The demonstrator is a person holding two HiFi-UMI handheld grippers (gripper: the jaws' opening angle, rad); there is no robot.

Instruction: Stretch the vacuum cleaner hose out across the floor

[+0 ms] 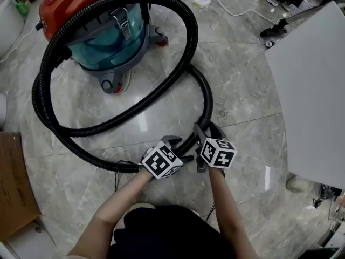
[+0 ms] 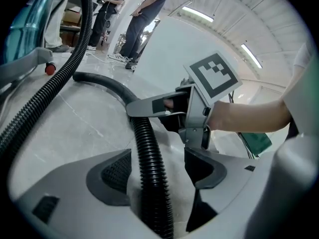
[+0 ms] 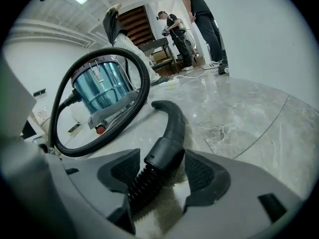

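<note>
The black ribbed vacuum hose (image 1: 178,74) lay coiled in wide loops on the grey marble-tiled floor (image 1: 242,90). It circled the red-lidded canister vacuum cleaner with a teal drum (image 1: 102,31), which stood toward the far left corner of the visible floor. The hose's free end ran back to the near edge, just in front of the person. Both tools were down at that end, side by side. The left gripper (image 2: 159,171) straddled the ribbed run with its jaws spread wide, and a clear gap showed at the right pad, so it was released and gripping nothing. The right gripper (image 3: 162,176) sat over the smooth black cuff (image 3: 167,156), where the ribbing joins the curved rigid tube (image 3: 174,118). Its jaws also stood parted around the cuff and did not clamp it. No stretching looked to have begun. The hose probably handles as light, springy and floppy: its ribs should give the pads purchase, yet the coils will likely want to curl back and drag over the slick tile. The stiff cuff seemed the soundest place to hold, since it should not crush. The canister looked to be on castors and may roll if pulled hard.
</note>
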